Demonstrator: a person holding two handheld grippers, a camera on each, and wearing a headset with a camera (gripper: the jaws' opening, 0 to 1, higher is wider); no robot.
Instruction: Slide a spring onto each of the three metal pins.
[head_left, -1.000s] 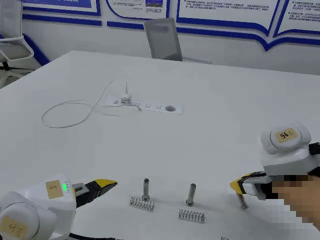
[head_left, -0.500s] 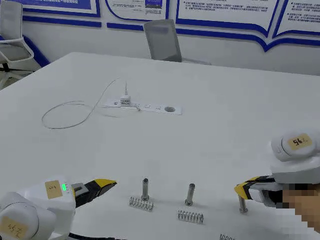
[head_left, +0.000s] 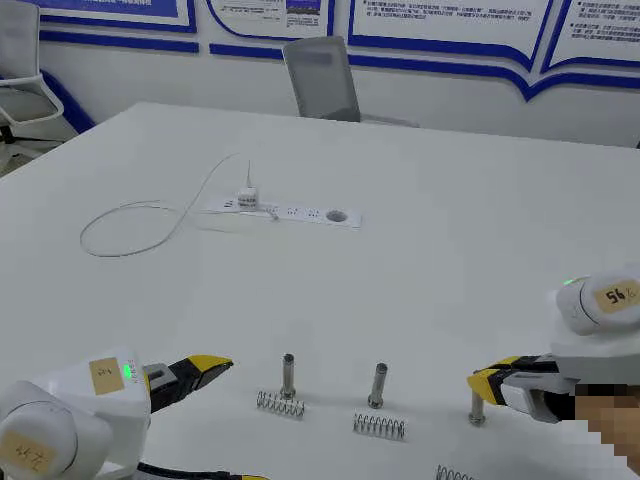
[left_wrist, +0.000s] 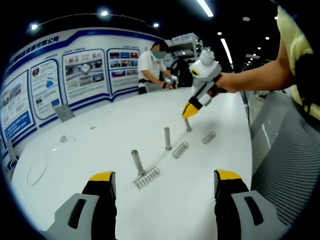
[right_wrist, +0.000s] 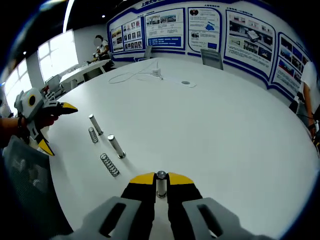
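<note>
Three light, squashy springs (head_left: 280, 403) lie on the bench (head_left: 420, 230) by the upright pins (head_left: 288, 372), apt to roll, so one wants a gentle pinch mid-coil with its end left clear; the left tongs (left_wrist: 165, 176) gape empty, the right tongs (right_wrist: 161, 179) seem clamped on the top of the right-hand pin (head_left: 477, 410).

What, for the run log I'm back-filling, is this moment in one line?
right tongs shut on rightmost pin | left tongs open | springs loose on table | pins bare

An office-like showroom: blue-framed info boards (head_left: 440, 20) line the wall, an office chair (head_left: 320, 80) stands at a large white table (head_left: 450, 230).
</note>
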